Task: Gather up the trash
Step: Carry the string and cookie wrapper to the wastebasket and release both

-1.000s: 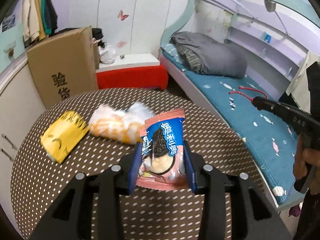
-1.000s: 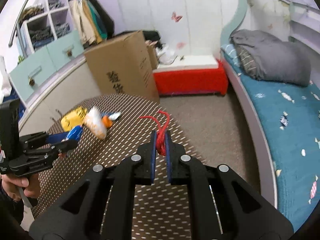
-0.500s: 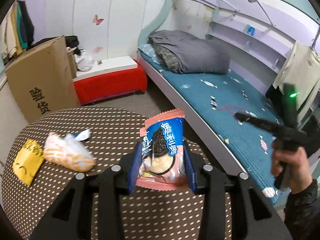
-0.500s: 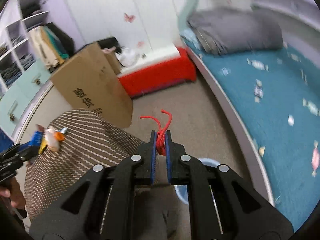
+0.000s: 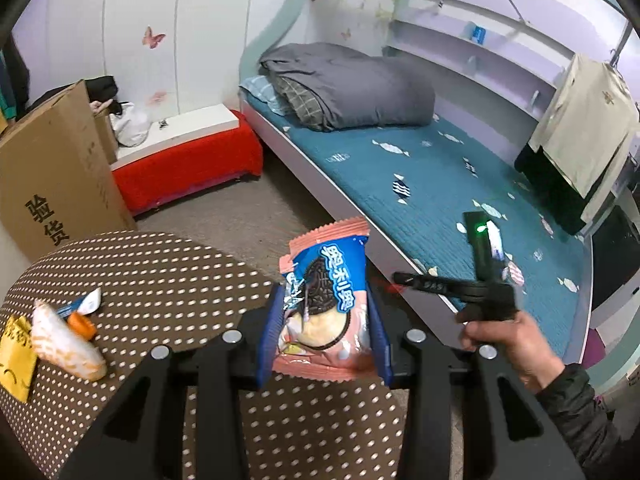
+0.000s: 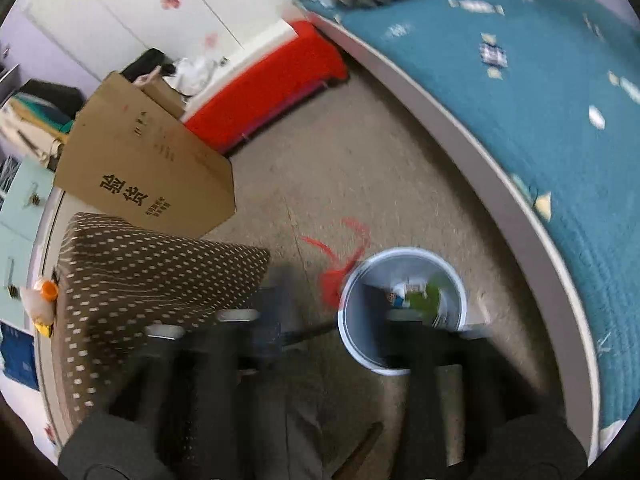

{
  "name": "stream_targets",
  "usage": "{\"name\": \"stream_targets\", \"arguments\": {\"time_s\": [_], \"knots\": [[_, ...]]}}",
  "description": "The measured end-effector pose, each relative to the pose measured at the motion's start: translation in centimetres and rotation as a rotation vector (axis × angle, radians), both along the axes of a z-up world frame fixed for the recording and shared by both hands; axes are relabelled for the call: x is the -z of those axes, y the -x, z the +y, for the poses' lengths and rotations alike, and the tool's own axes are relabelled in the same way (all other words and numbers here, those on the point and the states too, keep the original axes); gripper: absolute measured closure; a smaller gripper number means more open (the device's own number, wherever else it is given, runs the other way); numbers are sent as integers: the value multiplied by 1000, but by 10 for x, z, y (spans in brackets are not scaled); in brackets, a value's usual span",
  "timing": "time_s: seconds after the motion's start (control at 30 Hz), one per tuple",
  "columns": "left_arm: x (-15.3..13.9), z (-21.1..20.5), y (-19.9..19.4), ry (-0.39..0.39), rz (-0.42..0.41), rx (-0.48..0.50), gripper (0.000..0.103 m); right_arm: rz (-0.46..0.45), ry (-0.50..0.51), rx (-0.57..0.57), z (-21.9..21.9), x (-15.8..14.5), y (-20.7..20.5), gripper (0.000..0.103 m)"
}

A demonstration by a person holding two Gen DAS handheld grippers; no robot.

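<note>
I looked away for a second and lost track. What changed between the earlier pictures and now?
The right gripper swung off the table to above the bin on the floor; its fingers have spread and the red string is loose, blurred at the bin's rim. The left gripper turned toward the bed. Unchanged: it still grips the cookie pack; the other wrappers remain on the table.

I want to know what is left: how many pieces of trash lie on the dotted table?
3: a yellow packet at the left edge, a white-orange bag beside it, a small blue-white wrapper behind. More may be hidden.
</note>
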State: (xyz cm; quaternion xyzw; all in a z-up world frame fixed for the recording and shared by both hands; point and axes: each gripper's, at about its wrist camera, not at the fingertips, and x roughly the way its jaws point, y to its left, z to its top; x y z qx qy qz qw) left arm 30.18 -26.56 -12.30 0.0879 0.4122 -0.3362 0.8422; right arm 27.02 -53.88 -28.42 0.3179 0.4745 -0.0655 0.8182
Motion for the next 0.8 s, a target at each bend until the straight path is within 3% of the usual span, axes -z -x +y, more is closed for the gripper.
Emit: {"name": "stream_targets", "arguments": {"time_s": [0.1, 0.2, 0.33, 0.73, 0.77, 0.8], "knots": [[7, -17, -1, -12, 11, 23, 64, 16, -33, 33, -10, 13, 7, 34], [15, -33, -1, -23, 26, 48, 64, 0, -45, 59, -17, 13, 19, 19], [26, -56, -3, -46, 45, 86, 64, -14, -39, 85, -25, 5, 34, 11], [72, -128, -17, -131, 134, 177, 61, -139, 3, 154, -44, -53, 70, 8], [78, -132, -20, -145, 131, 168, 49, -147, 9, 158, -45, -57, 71, 8], [81, -135, -23, -154, 132, 162, 27, -157, 17, 162, -45, -62, 72, 7]]}}
